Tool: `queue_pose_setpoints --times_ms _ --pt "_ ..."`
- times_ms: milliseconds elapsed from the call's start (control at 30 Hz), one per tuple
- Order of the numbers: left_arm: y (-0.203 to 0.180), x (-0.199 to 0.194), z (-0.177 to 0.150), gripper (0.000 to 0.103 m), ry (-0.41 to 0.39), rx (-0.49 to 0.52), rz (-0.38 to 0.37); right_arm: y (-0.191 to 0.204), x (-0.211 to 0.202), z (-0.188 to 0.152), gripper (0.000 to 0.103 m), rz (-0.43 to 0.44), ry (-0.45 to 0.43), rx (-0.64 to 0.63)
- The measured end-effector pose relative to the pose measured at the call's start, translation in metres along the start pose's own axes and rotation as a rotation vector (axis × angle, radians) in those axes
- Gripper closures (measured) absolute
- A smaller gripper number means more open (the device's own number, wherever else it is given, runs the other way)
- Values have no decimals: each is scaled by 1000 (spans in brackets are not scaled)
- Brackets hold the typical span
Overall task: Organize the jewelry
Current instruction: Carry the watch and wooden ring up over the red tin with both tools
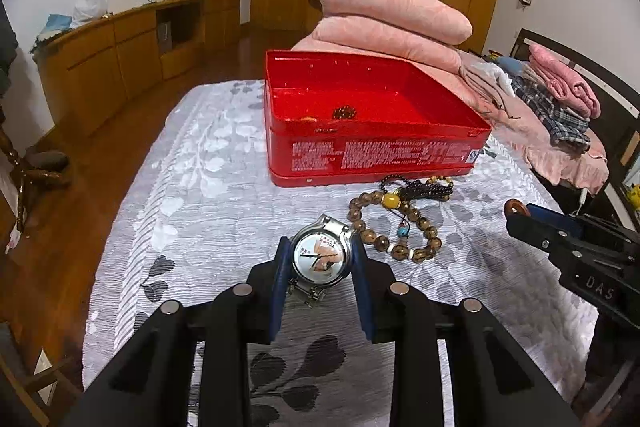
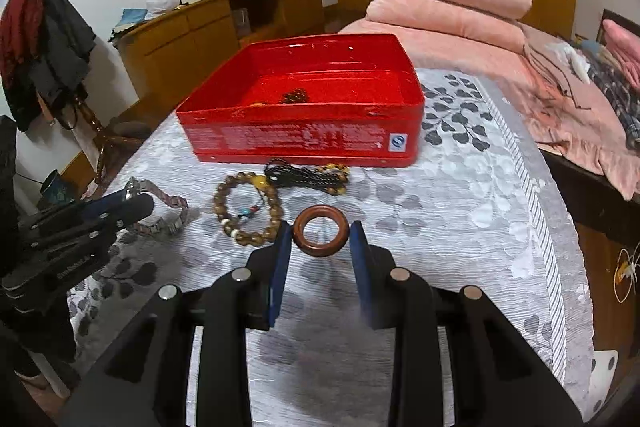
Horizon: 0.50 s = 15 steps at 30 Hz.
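- The open red metal tin [image 1: 372,151] is sitting on the grey leaf-patterned bedspread [image 1: 192,163], straight ahead of both grippers (beads already lying inside).
- The left gripper [image 1: 319,259] is clamping the silver wristwatch [image 1: 319,255] by its case.
- The right gripper [image 2: 320,235] is bracketing the brown wooden ring [image 2: 321,230], lying flat; contact unclear.
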<state>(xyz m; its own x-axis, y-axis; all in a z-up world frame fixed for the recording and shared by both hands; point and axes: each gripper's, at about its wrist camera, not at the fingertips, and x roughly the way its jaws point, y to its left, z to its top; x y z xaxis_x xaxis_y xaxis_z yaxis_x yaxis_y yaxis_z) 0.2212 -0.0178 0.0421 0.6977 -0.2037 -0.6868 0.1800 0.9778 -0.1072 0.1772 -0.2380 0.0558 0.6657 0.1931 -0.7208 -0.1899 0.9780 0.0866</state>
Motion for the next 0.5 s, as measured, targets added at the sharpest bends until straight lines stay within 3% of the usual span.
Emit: queue_pose_setpoints --times_ms 500 --pt "-10 -14 6 73 -40 9 -5 13 -14 4 74 19 -31 -16"
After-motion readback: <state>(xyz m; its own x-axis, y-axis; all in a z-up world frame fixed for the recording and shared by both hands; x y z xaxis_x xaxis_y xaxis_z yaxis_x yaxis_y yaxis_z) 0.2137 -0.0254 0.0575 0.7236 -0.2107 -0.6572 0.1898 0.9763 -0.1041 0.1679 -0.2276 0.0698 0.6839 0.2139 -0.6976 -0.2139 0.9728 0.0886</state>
